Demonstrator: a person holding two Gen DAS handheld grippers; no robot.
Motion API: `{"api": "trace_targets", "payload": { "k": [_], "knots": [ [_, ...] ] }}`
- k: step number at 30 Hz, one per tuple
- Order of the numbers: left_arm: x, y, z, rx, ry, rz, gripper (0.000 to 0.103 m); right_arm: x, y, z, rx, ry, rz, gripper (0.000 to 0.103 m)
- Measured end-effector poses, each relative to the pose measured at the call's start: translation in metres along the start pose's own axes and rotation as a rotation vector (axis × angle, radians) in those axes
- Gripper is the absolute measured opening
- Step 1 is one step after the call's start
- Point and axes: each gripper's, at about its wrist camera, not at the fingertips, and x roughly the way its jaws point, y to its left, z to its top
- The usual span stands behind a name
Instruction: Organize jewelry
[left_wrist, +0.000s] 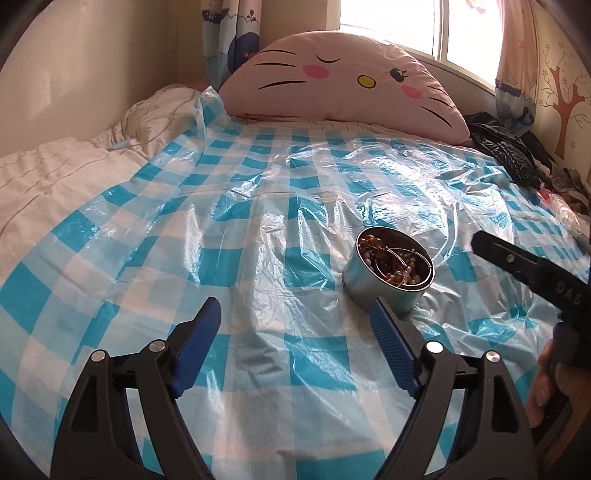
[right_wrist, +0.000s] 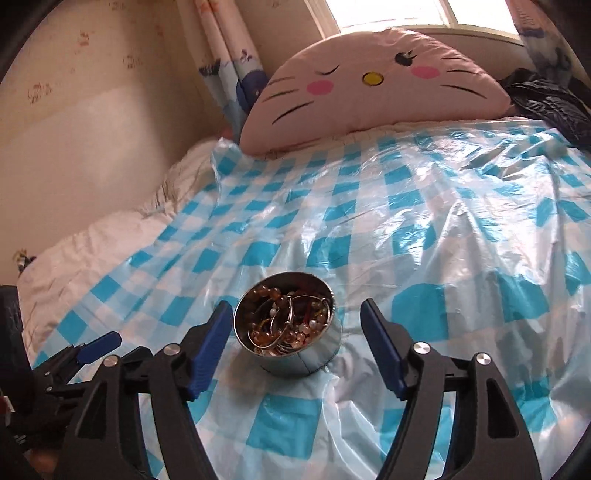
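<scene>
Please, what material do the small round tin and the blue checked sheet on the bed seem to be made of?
Tin: apparently thin metal with a shiny silver finish; its wall mirrors the blue checks.
Sheet: probably thin plastic film, glossy and partly see-through; it crinkles and throws bright glare from the window light.

We're in a home bedroom, clearly a child's: a bed (left_wrist: 258, 229) fills the view under a blue-and-white checked plastic sheet (left_wrist: 155, 266), with a white quilt (left_wrist: 55, 173) bunched at one side. A big pink cat-face pillow (left_wrist: 343, 81) leans below a bright window (left_wrist: 399, 22), flanked by cartoon whale curtains (left_wrist: 236, 40) and tree-patterned wallpaper (left_wrist: 565, 92).
</scene>
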Motion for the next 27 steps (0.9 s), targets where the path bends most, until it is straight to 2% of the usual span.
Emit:
{"api": "trace_targets", "payload": {
  "k": [4, 8, 11, 18, 23, 27],
  "knots": [
    [-0.033, -0.004, -0.011, 0.054, -0.026, 0.019, 0.091, -0.054, -0.01, -0.02, 0.054, -0.072, -0.033, 0.09],
    [-0.055, -0.008, -0.023, 0.1, -0.032, 0.045, 0.095, -0.089, -0.02, -0.034, 0.137, -0.095, -0.053, 0.093],
    [-0.06, -0.003, -0.035, 0.088, 0.001, 0.043, 0.095, -0.104, -0.02, -0.044, 0.146, -0.072, -0.061, 0.095],
    [-0.065, 0.001, -0.04, 0.049, -0.005, 0.064, 0.095, -0.121, -0.013, -0.059, 0.124, -0.049, -0.081, 0.096],
    [-0.065, 0.002, -0.039, 0.044, -0.004, 0.067, 0.095, -0.115, -0.018, -0.058, 0.152, -0.028, -0.123, 0.096],
    [-0.063, 0.002, -0.038, 0.055, -0.002, 0.059, 0.095, -0.115, -0.01, -0.058, 0.11, -0.031, -0.158, 0.096]
  ]
}}
